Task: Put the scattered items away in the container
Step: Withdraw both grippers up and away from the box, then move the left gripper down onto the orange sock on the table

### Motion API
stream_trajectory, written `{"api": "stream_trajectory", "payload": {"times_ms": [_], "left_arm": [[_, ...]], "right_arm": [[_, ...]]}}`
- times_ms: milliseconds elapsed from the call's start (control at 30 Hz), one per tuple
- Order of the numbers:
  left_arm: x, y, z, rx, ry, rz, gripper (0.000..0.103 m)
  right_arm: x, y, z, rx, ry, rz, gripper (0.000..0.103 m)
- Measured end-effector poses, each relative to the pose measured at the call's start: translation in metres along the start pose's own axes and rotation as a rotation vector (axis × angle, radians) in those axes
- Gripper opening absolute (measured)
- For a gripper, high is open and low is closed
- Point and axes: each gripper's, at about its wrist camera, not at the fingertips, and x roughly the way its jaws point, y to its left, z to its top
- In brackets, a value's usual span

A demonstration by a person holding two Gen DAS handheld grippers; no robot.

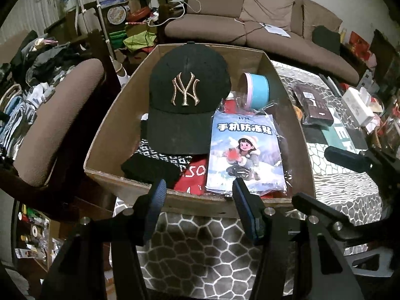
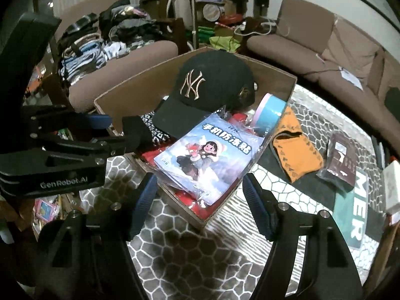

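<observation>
Crowded to the rim was the cardboard box (image 1: 107, 127), filling the middle of the left wrist frame: black cap (image 1: 187, 95) upper centre, illustrated packet (image 1: 243, 150) lower right, blue-and-pink roll (image 1: 257, 91) behind it, patterned and red cloth at the lower left, so no bare floor for a way in. Open for passing was the patterned tabletop (image 2: 195, 245) along the bottom centre of both frames, between the spread, empty fingers. Blocked at centre right of the right wrist frame by the orange cloth (image 2: 295, 150) and dark packet (image 2: 340, 160); at far left by the left gripper (image 2: 117, 127).
</observation>
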Motion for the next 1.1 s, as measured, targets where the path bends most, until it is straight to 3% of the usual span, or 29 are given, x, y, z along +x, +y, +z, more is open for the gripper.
{"api": "stream_trajectory", "payload": {"times_ms": [467, 800, 967, 1100], "left_arm": [[-0.025, -0.041, -0.016, 0.026, -0.03, -0.008, 0.056], [-0.022, -0.12, -0.012, 0.075, -0.094, -0.162, 0.056], [0.008, -0.17, -0.007, 0.096, -0.074, -0.226, 0.056], [0.047, -0.204, 0.0, 0.12, -0.042, -0.226, 0.056]], "right_arm": [[-0.045, -0.024, -0.029, 0.05, -0.047, -0.022, 0.071], [-0.082, -0.118, -0.08, 0.195, -0.052, -0.107, 0.071], [-0.086, -0.171, -0.11, 0.282, -0.038, -0.129, 0.071], [-0.082, -0.211, -0.133, 0.342, -0.027, -0.14, 0.071]]}}
